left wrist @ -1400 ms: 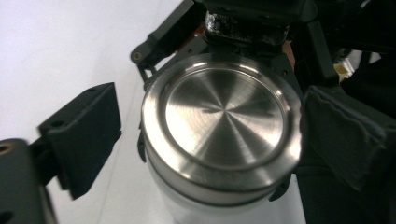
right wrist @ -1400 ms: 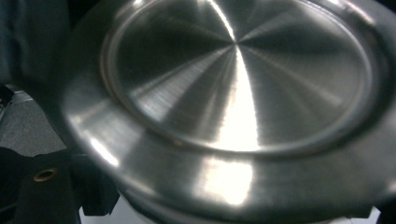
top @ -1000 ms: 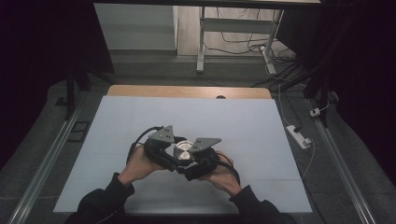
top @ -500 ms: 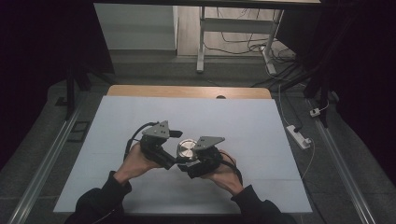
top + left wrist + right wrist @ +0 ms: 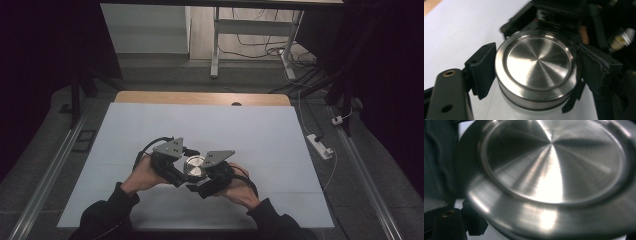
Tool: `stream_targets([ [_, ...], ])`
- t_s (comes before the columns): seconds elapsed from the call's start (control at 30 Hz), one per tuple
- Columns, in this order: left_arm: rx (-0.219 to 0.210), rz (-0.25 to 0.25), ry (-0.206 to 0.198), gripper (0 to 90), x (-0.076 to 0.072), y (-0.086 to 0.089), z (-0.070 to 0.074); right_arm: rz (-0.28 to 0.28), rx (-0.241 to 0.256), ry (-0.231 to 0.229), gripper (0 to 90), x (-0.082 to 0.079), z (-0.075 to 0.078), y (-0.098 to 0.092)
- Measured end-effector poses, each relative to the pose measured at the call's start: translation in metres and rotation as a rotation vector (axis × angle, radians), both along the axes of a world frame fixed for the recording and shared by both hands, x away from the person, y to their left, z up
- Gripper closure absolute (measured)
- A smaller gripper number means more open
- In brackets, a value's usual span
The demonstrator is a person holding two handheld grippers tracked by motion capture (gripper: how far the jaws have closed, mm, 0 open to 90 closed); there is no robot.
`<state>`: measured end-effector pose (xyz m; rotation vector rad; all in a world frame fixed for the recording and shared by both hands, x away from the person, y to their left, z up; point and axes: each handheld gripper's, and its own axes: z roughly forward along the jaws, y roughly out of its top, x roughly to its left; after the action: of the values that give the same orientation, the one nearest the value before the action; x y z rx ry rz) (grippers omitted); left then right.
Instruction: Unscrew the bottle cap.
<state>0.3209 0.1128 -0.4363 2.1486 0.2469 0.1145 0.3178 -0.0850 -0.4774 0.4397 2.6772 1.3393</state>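
Steel lid [image 5: 536, 67] on a white jar: stiff, smooth, likely slippery. Best taken at the rim. Left gripper [image 5: 535, 65] pinching it; right gripper [image 5: 212, 175] unclear.

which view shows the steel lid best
The left gripper view: the whole round steel lid sits sharp between that gripper's pads. The right gripper view crops and blurs it; the high view shows it small.

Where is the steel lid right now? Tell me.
In the high view the steel lid sits near the table's front edge, between the left gripper and right gripper. In the left gripper view, the black jaws flank its rim.
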Motion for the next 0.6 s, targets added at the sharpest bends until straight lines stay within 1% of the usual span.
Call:
stream_targets([
  [0.03,0.0,0.0,0.0,20.6,0.0,0.0,0.0,-0.018,-0.002,-0.001,14.7,0.001,0.0,-0.001],
  [0.07,-0.007,0.051,0.003,20.6,0.0,-0.003,0.0,-0.054,-0.001,-0.007,14.7,0.003,0.0,-0.002],
  [0.1,-0.009,0.097,0.005,20.6,-0.001,-0.007,-0.001,-0.054,-0.001,-0.007,14.7,0.003,0.0,-0.002],
  [0.13,-0.009,0.142,0.004,20.6,-0.001,-0.01,-0.001,-0.12,-0.002,-0.005,14.7,0.006,-0.001,-0.003],
  [0.17,-0.02,0.232,0.008,20.6,-0.003,-0.017,-0.003,-0.155,-0.001,-0.004,14.7,0.007,-0.001,-0.003],
  [0.2,-0.017,0.278,0.0,20.6,-0.005,-0.022,-0.004,-0.179,0.0,0.0,14.7,0.008,-0.002,-0.004],
  [0.23,-0.018,0.298,-0.001,20.5,-0.005,-0.025,-0.005,-0.213,0.002,0.007,14.6,0.009,-0.003,-0.004],
  [0.27,-0.014,0.308,-0.003,20.3,-0.005,-0.027,-0.006,-0.229,0.002,0.011,14.7,0.01,-0.003,-0.005],
  [0.3,-0.014,0.308,-0.003,18.5,-0.005,-0.027,-0.006,-0.241,0.0,0.007,14.6,0.01,-0.004,-0.005],
  [0.33,-0.03,0.279,0.016,15.5,-0.002,-0.027,-0.005,-0.244,0.003,0.01,14.7,0.01,-0.004,-0.005],
  [0.37,-0.03,0.279,0.016,12.9,-0.002,-0.027,-0.005,-0.24,0.007,0.009,14.6,0.01,-0.004,-0.006],
  [0.4,-0.047,0.234,0.028,9.7,0.0,-0.02,-0.002,-0.232,0.014,0.009,14.7,0.01,-0.003,-0.006],
  [0.43,-0.054,0.204,0.023,10.1,0.0,-0.014,0.001,-0.226,0.021,0.008,14.7,0.01,-0.002,-0.007],
  [0.47,-0.054,0.204,0.023,10.1,0.0,-0.014,0.001,-0.226,0.021,0.008,14.7,0.01,-0.002,-0.007],
  [0.5,-0.063,0.18,0.027,8.4,0.001,-0.007,0.005,-0.191,0.034,0.011,14.7,0.009,0.001,-0.008],
  [0.53,-0.057,0.126,0.055,6.3,0.004,0.004,0.01,-0.168,0.036,0.013,14.7,0.009,0.002,-0.009],
  [0.57,-0.053,0.116,0.049,5.2,0.004,0.008,0.011,-0.145,0.035,0.01,14.7,0.008,0.002,-0.009],
  [0.6,-0.053,0.116,0.049,4.6,0.004,0.008,0.011,-0.145,0.035,0.01,14.7,0.008,0.002,-0.009],
])
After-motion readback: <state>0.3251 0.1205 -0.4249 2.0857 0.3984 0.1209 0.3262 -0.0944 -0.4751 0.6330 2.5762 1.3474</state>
